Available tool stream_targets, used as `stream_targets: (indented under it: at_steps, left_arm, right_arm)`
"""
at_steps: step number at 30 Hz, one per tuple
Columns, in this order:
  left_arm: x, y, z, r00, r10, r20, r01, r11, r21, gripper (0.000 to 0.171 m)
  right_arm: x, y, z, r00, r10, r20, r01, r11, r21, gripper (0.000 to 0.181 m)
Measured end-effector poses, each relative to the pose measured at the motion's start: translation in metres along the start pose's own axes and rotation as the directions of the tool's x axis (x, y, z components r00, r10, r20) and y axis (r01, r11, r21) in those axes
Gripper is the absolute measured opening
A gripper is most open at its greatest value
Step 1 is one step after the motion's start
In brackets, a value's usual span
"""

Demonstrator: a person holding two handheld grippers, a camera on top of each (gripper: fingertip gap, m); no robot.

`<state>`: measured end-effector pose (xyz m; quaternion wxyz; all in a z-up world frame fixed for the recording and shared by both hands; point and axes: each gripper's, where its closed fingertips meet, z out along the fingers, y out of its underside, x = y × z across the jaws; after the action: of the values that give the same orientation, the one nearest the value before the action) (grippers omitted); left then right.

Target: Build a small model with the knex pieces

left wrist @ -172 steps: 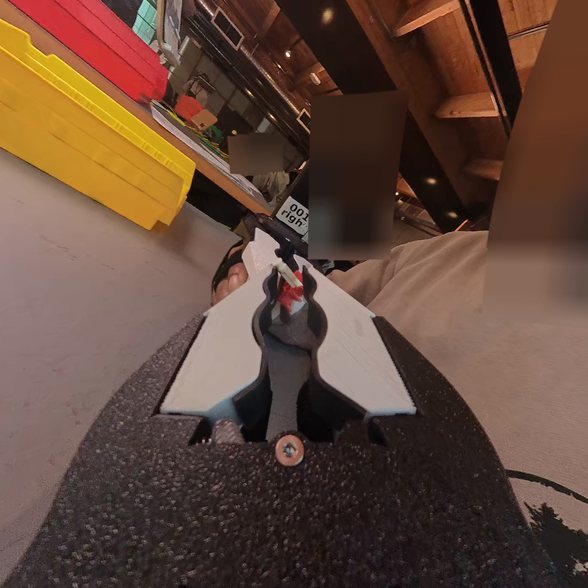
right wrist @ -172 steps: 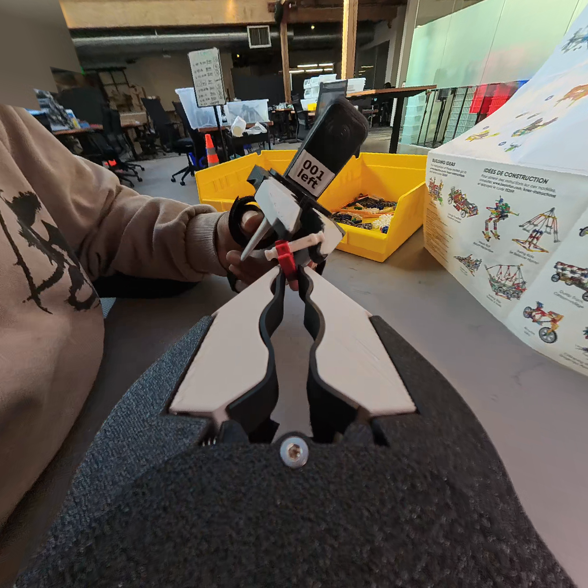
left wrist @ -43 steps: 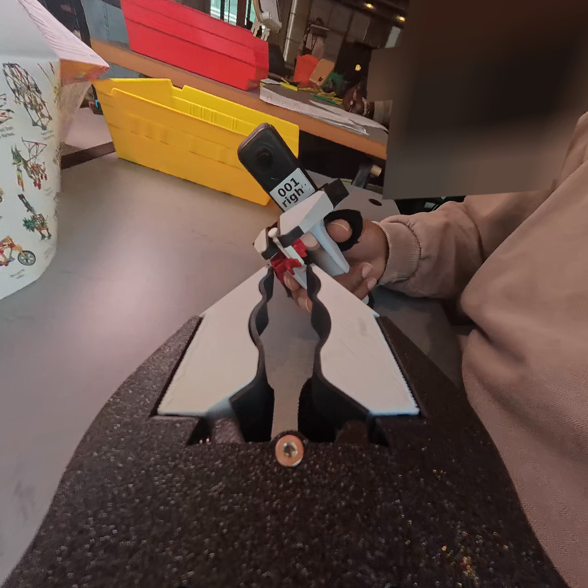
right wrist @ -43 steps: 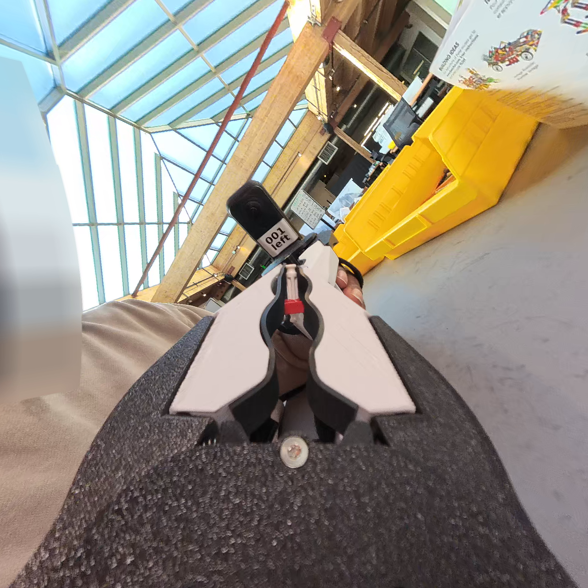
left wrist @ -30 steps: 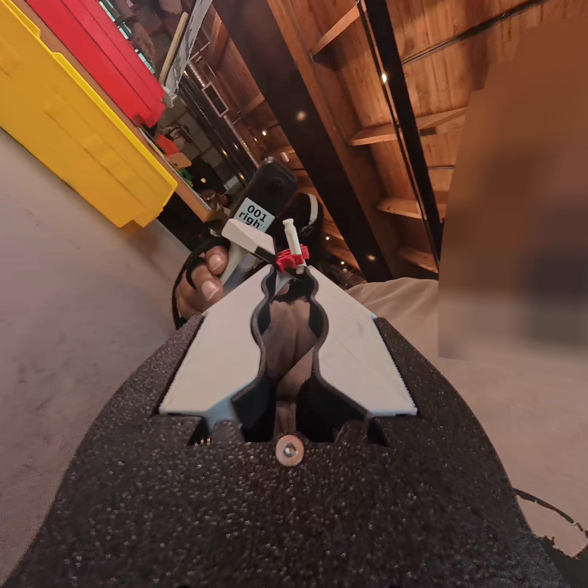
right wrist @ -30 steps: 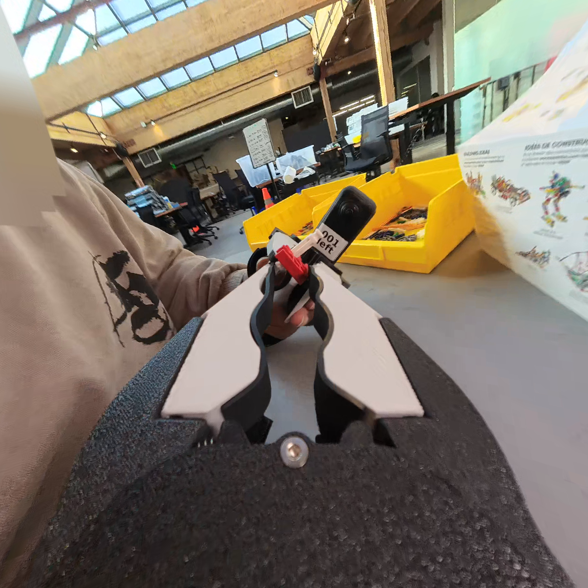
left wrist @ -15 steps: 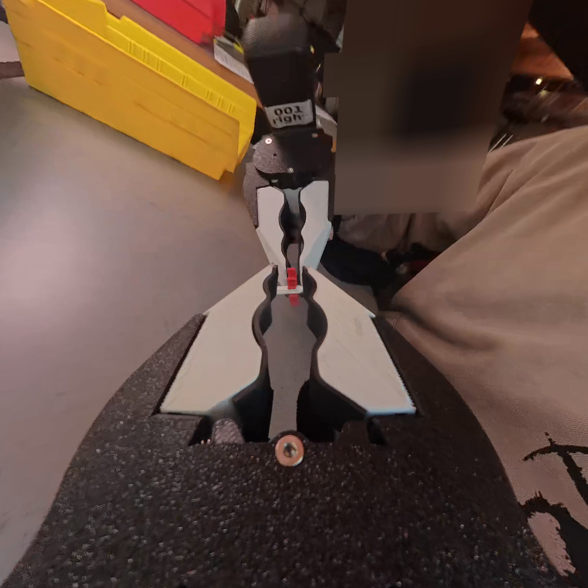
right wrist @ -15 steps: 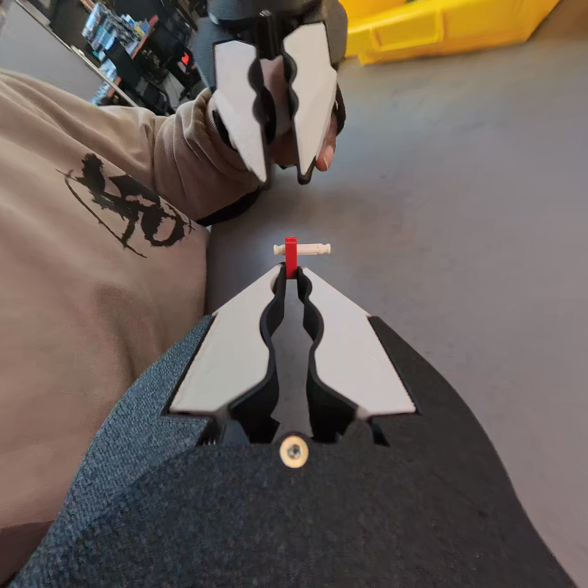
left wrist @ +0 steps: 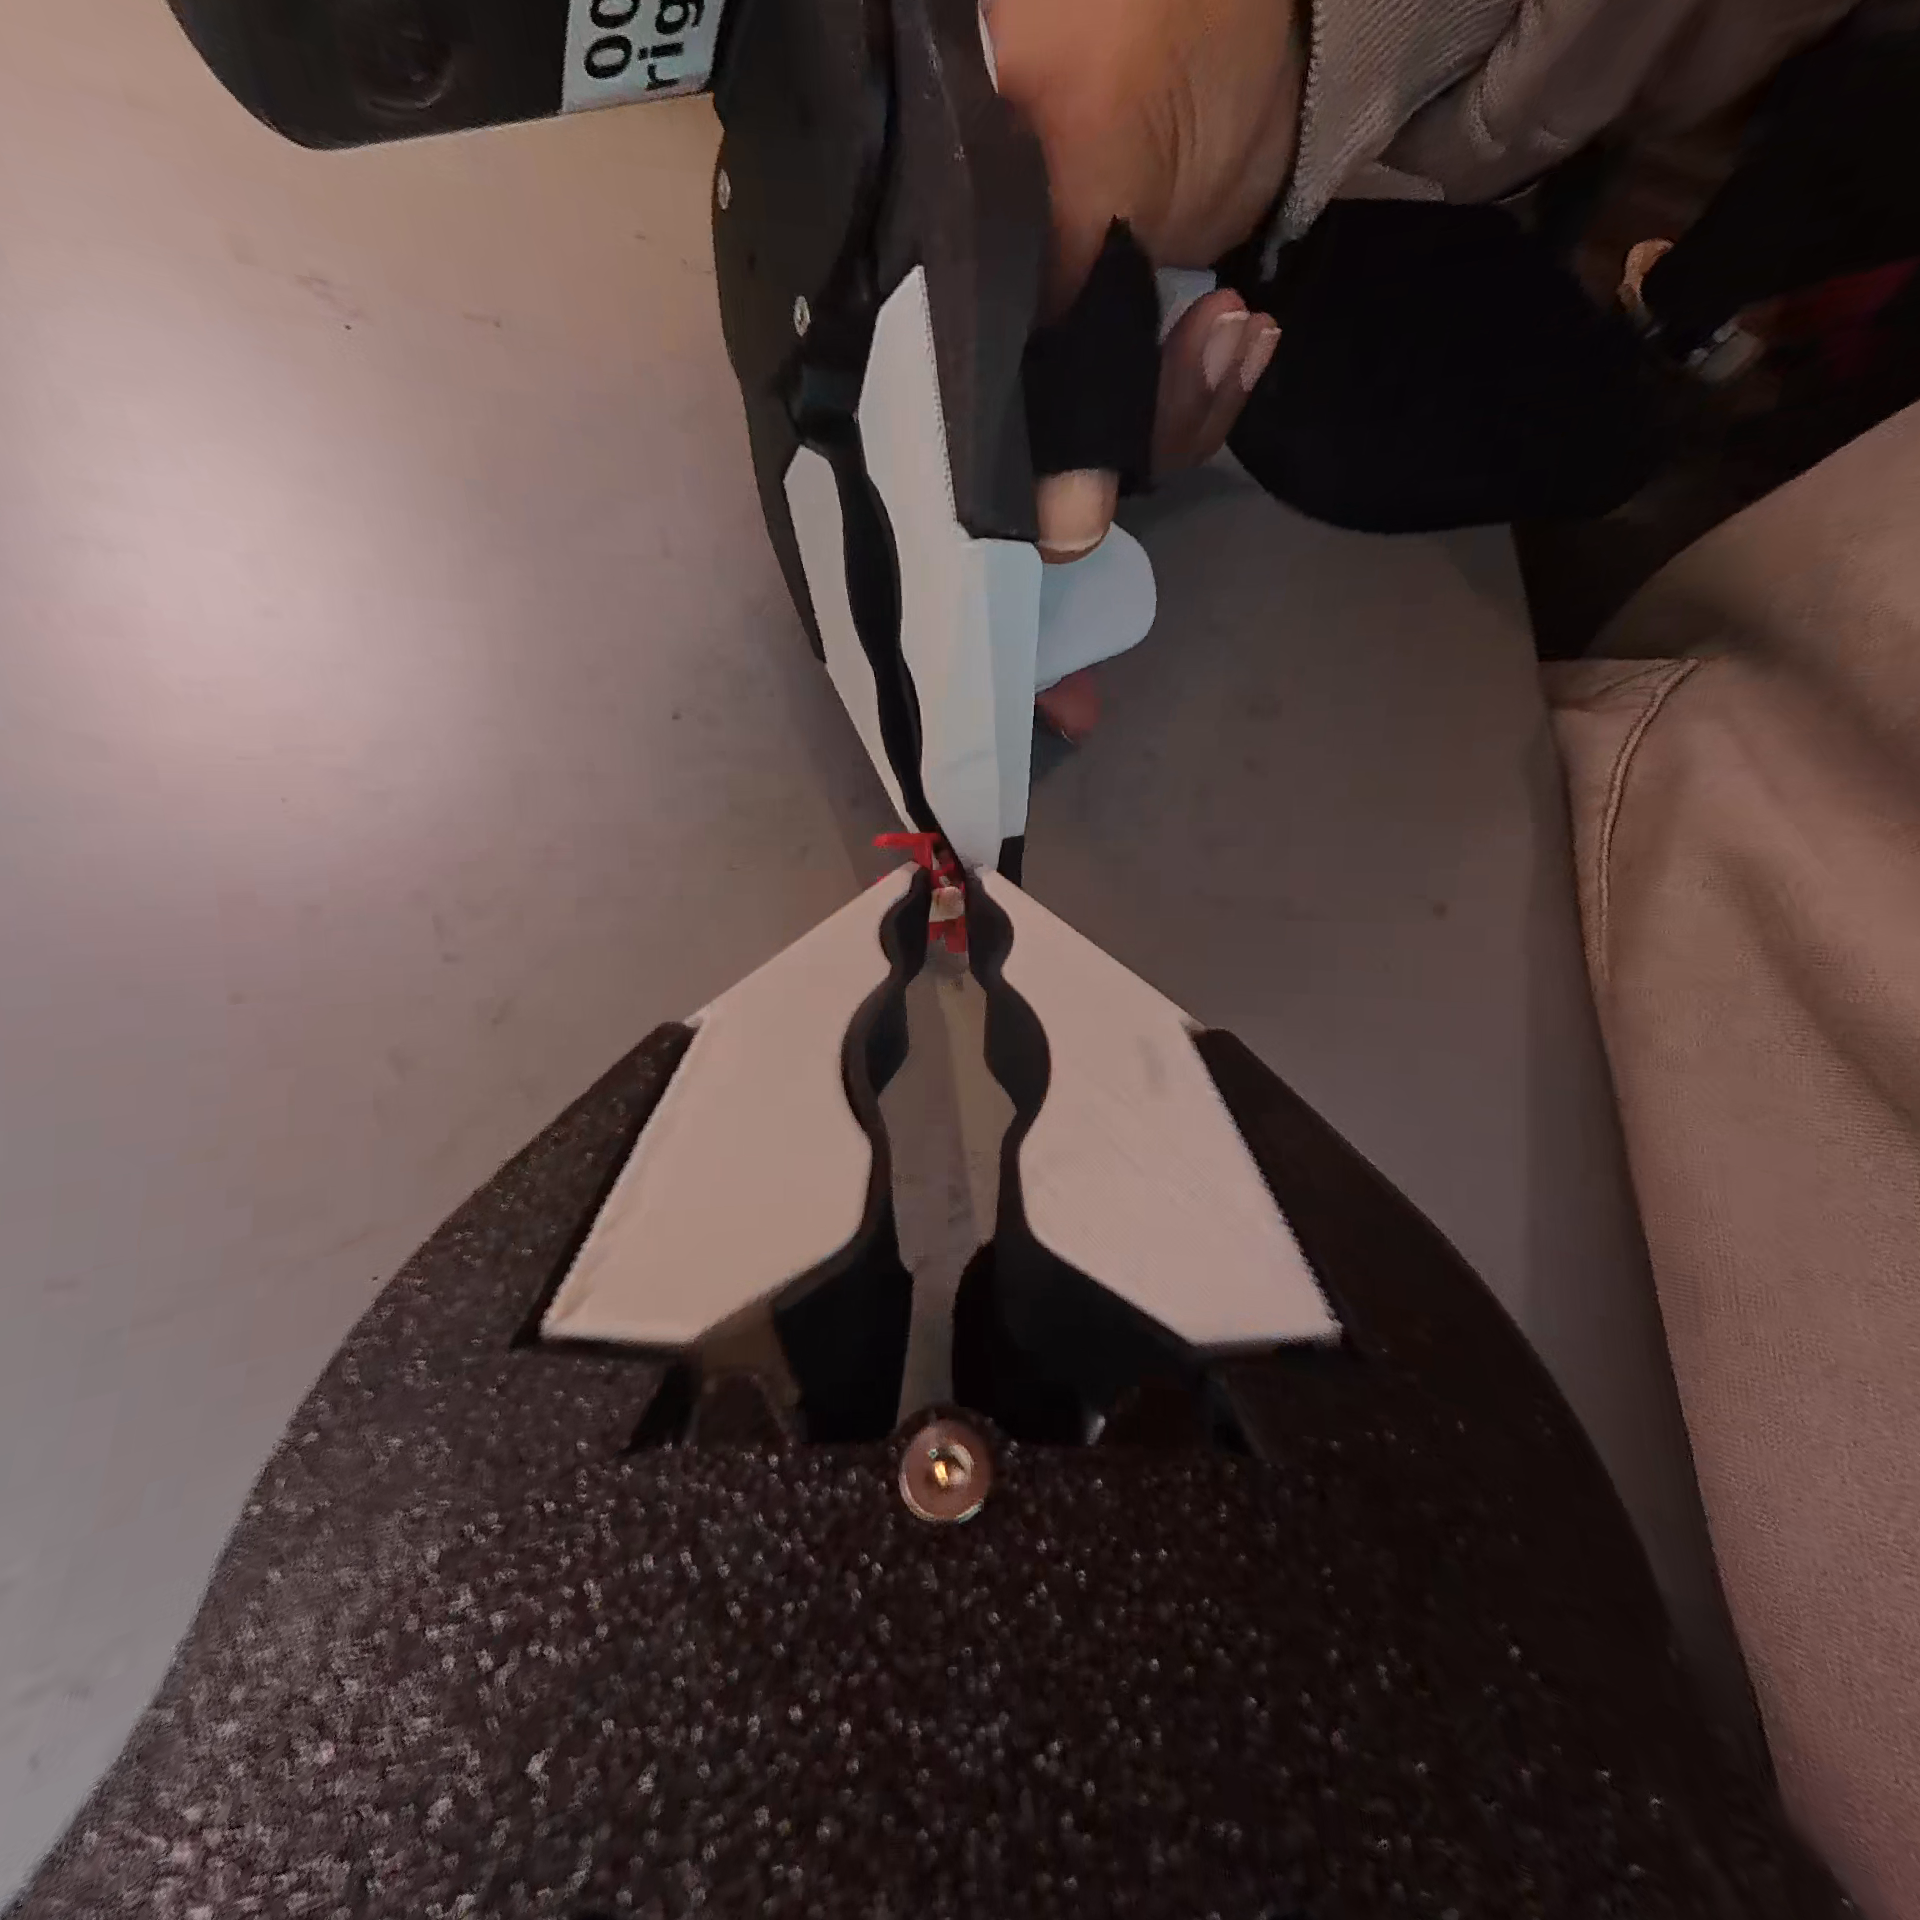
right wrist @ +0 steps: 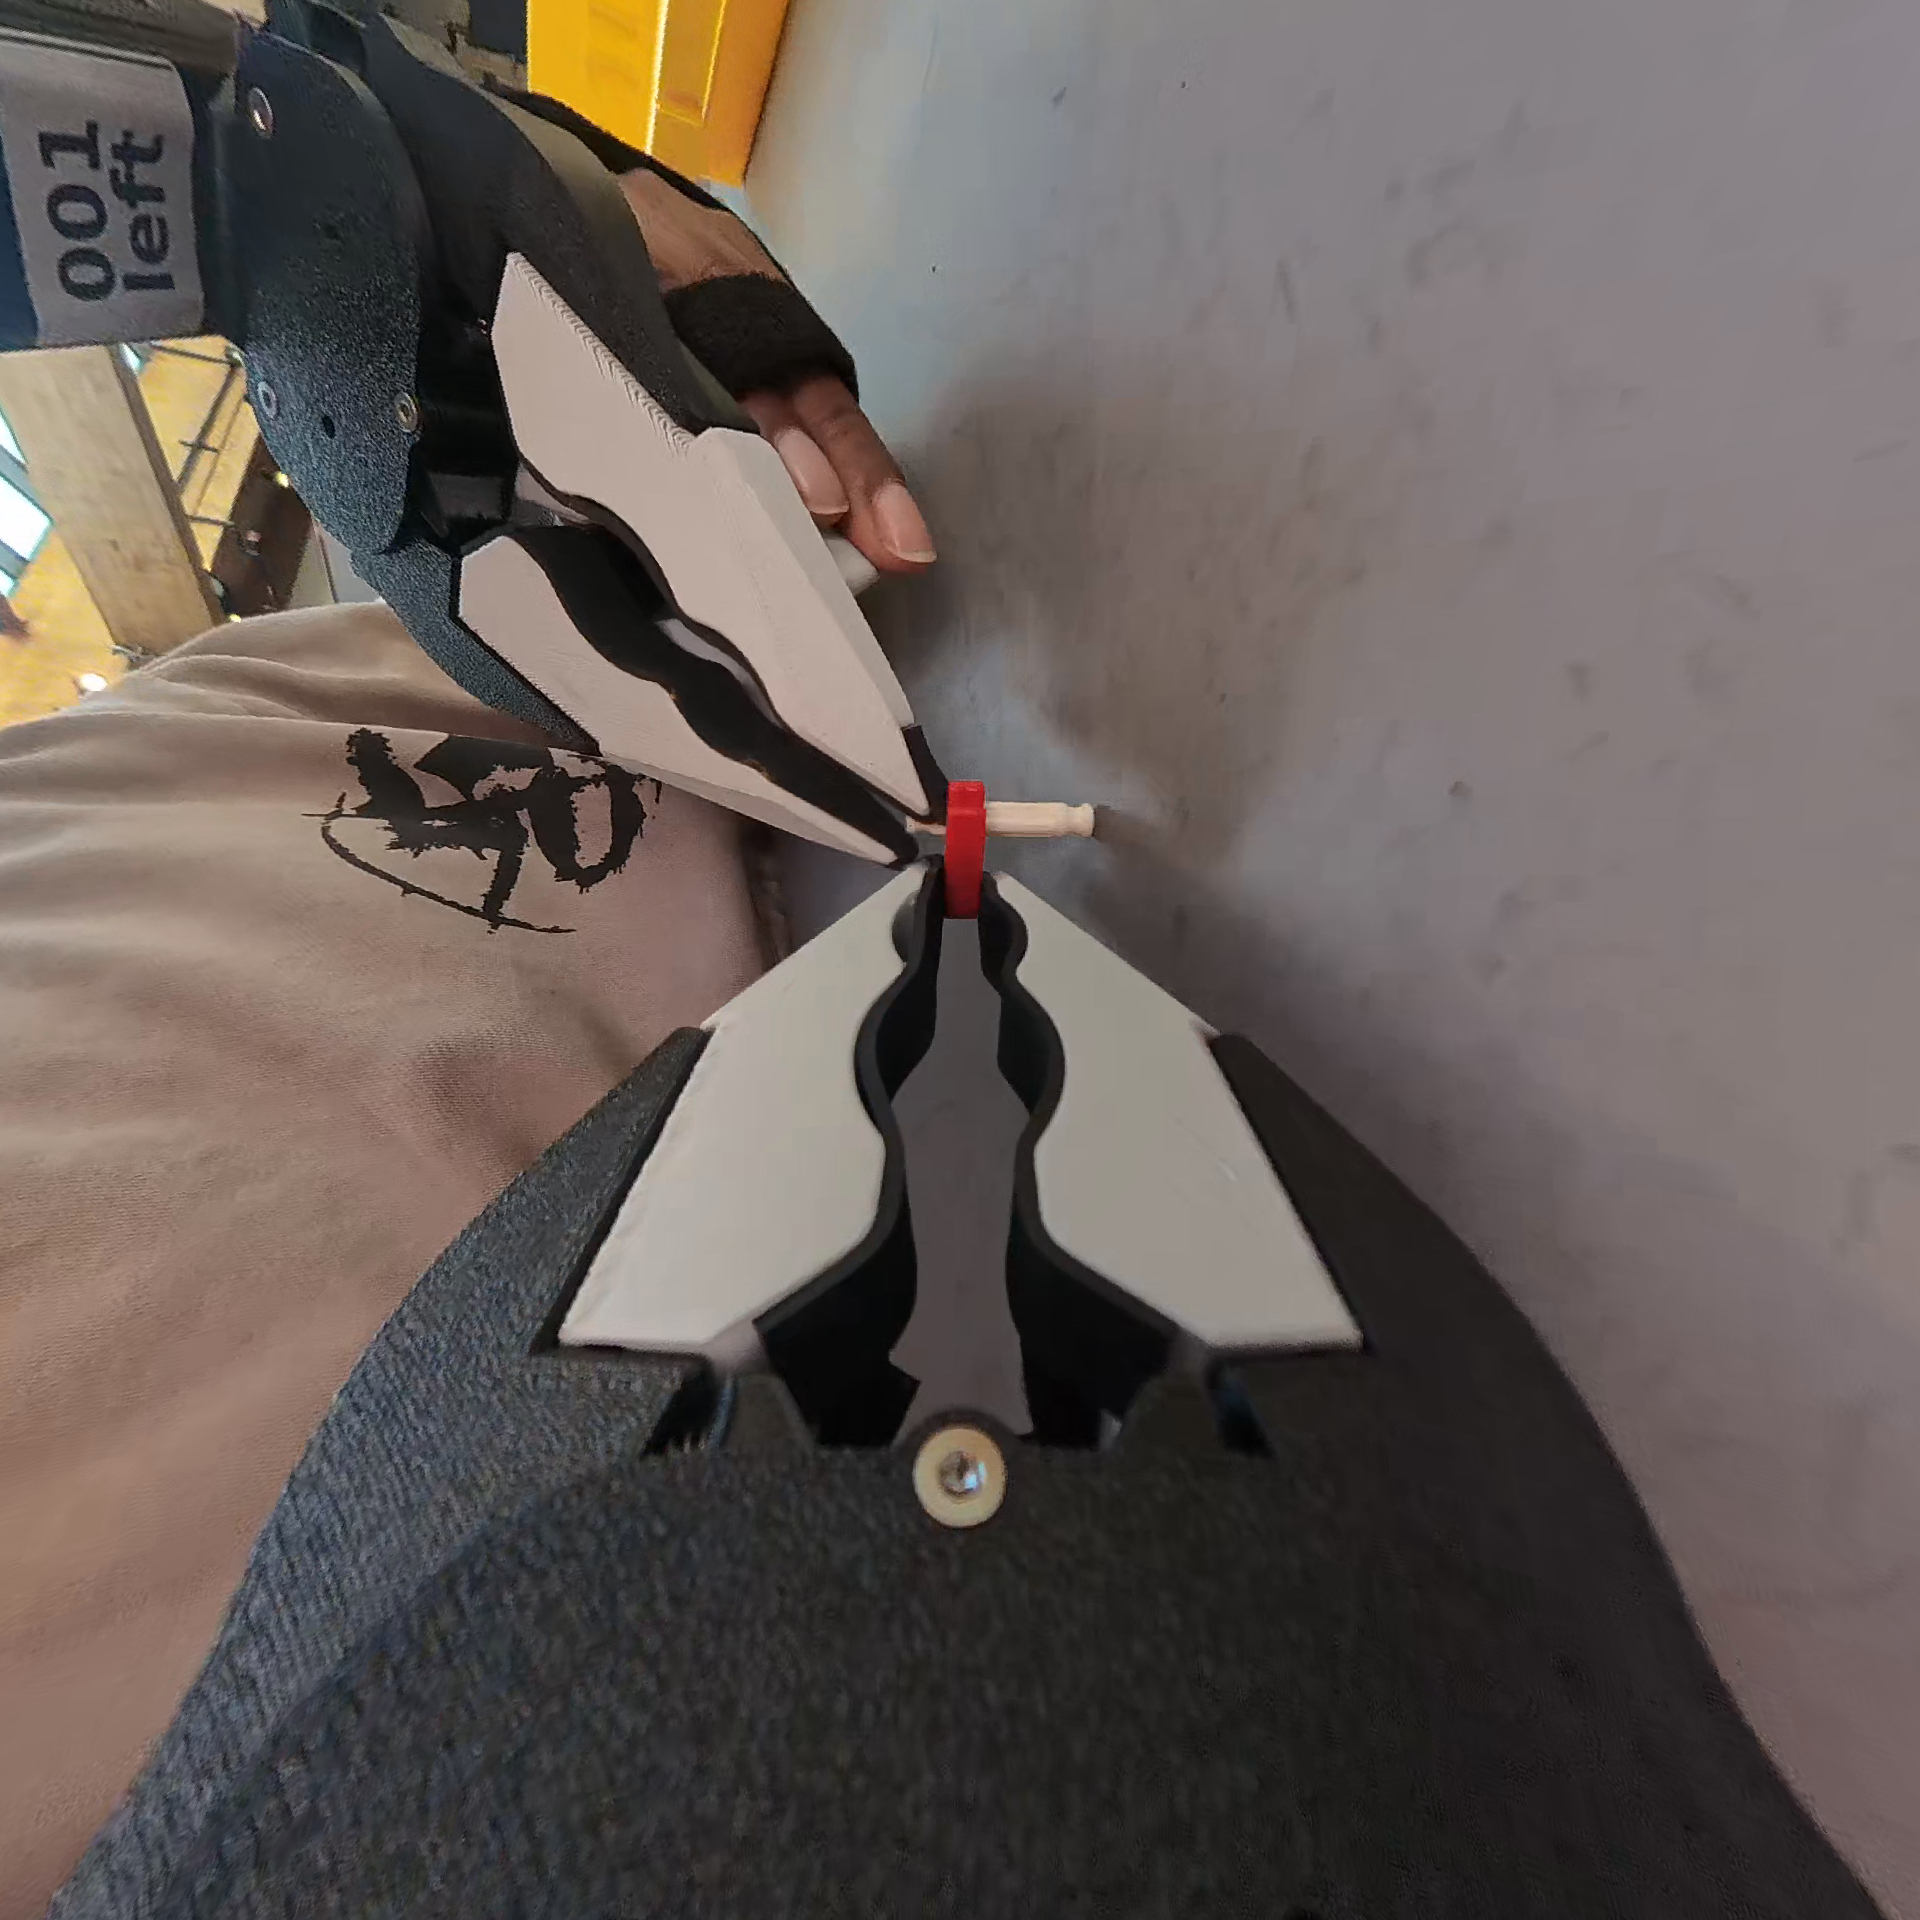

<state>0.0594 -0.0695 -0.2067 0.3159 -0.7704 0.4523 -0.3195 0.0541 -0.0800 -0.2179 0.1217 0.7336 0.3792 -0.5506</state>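
Note:
A small red connector (right wrist: 962, 842) sits clipped on a short white rod (right wrist: 1039, 822). My right gripper (right wrist: 961, 885) is shut on the lower end of the red connector. My left gripper (right wrist: 912, 823) comes in from the upper left and is shut on the rod's left end. In the left wrist view my left gripper (left wrist: 948, 885) meets the right gripper (left wrist: 954, 836) tip to tip, with the red connector (left wrist: 902, 844) and the rod's end (left wrist: 945, 906) between them. Both are held a little above the grey table (right wrist: 1455, 520).
A person's hands hold both grippers, and a beige sweatshirt (right wrist: 312, 1039) fills the near side. A yellow bin (right wrist: 665, 62) stands at the far edge of the table in the right wrist view. My two grippers' fingertips are within a few centimetres of each other.
Half a second ago my left gripper was apart from the piece with its jaws slightly open. It has moved in and closed on the white rod's end, while my right gripper kept the red connector.

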Motion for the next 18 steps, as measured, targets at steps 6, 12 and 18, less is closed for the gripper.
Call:
stream_targets:
  at_steps: [6, 12, 18]
  left_arm:
    - [0.008, -0.003, 0.006, 0.998, 0.058, -0.013, -0.058, 0.998, -0.023, 0.006]
    - [0.015, -0.001, -0.001, 0.987, -0.043, -0.153, 0.046, 0.999, 0.019, 0.016]
    - [0.012, -0.01, -0.009, 0.992, -0.006, -0.127, 0.015, 0.997, 0.071, 0.026]
  right_arm:
    - [0.001, 0.009, -0.006, 0.999, 0.039, -0.003, -0.039, 0.999, 0.024, 0.003]
    - [-0.005, 0.021, -0.006, 0.978, -0.197, -0.073, 0.193, 0.979, -0.067, 0.004]
    - [-0.02, -0.004, -0.004, 0.976, -0.216, -0.025, 0.218, 0.97, 0.108, 0.004]
